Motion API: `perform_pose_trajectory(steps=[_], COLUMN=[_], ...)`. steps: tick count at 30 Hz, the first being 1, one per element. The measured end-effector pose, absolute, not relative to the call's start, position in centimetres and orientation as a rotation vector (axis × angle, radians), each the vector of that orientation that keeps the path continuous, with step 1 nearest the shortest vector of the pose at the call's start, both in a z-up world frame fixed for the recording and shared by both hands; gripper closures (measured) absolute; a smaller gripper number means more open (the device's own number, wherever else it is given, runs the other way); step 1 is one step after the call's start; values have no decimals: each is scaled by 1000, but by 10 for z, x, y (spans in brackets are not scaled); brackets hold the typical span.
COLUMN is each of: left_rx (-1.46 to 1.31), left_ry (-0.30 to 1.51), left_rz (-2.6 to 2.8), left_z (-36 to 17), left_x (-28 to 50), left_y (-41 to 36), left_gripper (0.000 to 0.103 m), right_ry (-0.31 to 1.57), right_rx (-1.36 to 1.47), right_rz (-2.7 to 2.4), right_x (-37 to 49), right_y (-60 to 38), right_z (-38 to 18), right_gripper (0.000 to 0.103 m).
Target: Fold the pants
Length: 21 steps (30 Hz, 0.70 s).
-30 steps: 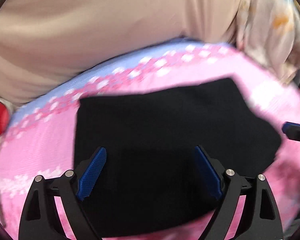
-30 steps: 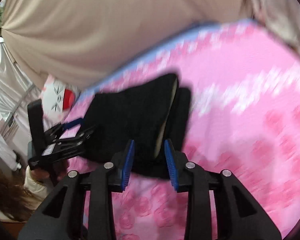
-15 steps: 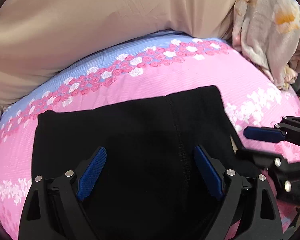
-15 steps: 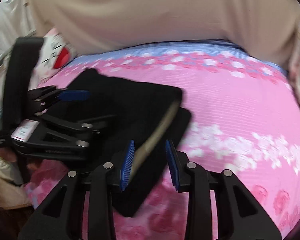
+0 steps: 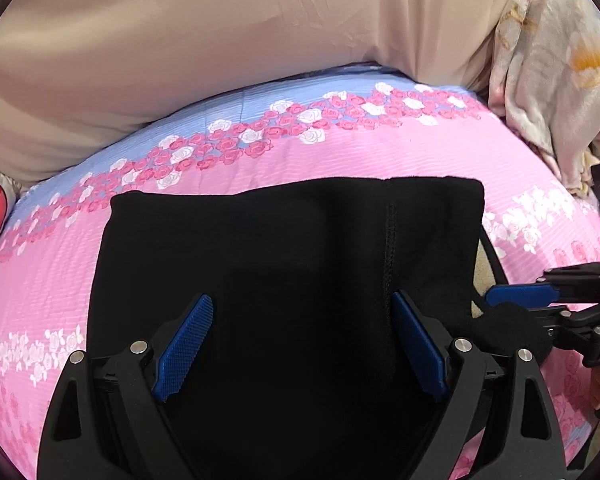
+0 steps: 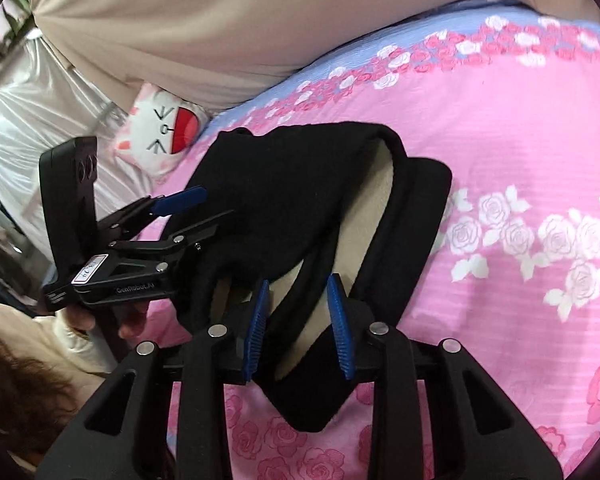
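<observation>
While the black pants (image 5: 284, 264) lie as a folded, roughly square bundle on the pink rose-print bedsheet (image 5: 340, 152), toward its near edge, final fold judged in hand or just laid.

Left gripper (image 5: 302, 340): spread wide, blue pads either side of the bundle's near part, over the cloth; nothing pinched between them. Contact with the fabric underneath: cannot tell.

Right gripper (image 6: 300, 320): narrowed to a small gap, layered edge of the pants running between the pads at the bundle's right side. Pale lining showing between the black layers there. Gap still visible beside the cloth, so firm pinch or loose straddle: cannot tell.

Right-side layers gaping and stepped, top layer lifted off the lower one; top face in the left view smooth, one seam running front to back.

Step, as judged: squaring the last fold, near the end of the task. Next move calls for setting the loose right edge down flush on the layer below, letting go without dragging it, then pressing flat. Risk: top layer springing open once freed.

Count: one pair of pants, two grippers, one bedsheet, one beige duvet (image 5: 220, 40) along the far edge, one floral cloth (image 5: 552, 60) at the far right corner, one cat-face plush (image 6: 156, 132) at the far left.
</observation>
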<state>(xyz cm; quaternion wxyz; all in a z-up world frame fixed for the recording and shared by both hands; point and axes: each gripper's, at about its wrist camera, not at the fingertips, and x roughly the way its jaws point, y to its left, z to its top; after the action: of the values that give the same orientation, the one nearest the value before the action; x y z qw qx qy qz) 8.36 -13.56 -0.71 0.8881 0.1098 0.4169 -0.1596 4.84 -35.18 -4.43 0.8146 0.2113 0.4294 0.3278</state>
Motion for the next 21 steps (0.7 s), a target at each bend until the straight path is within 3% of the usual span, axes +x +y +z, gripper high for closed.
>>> perform_pose_trajectory(steps=[4, 10, 11, 14, 17, 21], left_rx=[208, 164, 157, 165, 268, 228], left_ry=[850, 830, 812, 811, 837, 712], left_rz=[-336, -375, -390, -465, -479, -481], left_z=[-10, -2, 2, -1, -20, 13], left_x=[88, 91, 89, 85, 83, 65], left_y=[-138, -148, -150, -169, -194, -174], left_gripper=[16, 16, 16, 16, 17, 16], right_ry=[944, 939, 895, 835, 960, 868], right_rx=[488, 449, 470, 453, 508, 595], right_rz=[763, 764, 752, 622, 434, 529], right_x=[74, 74, 63, 42, 46, 30], right_y=[-345, -341, -351, -382, -405, -398], right_z=[-51, -31, -20, -15, -63, -45], right_gripper=[77, 94, 103, 103, 103, 92])
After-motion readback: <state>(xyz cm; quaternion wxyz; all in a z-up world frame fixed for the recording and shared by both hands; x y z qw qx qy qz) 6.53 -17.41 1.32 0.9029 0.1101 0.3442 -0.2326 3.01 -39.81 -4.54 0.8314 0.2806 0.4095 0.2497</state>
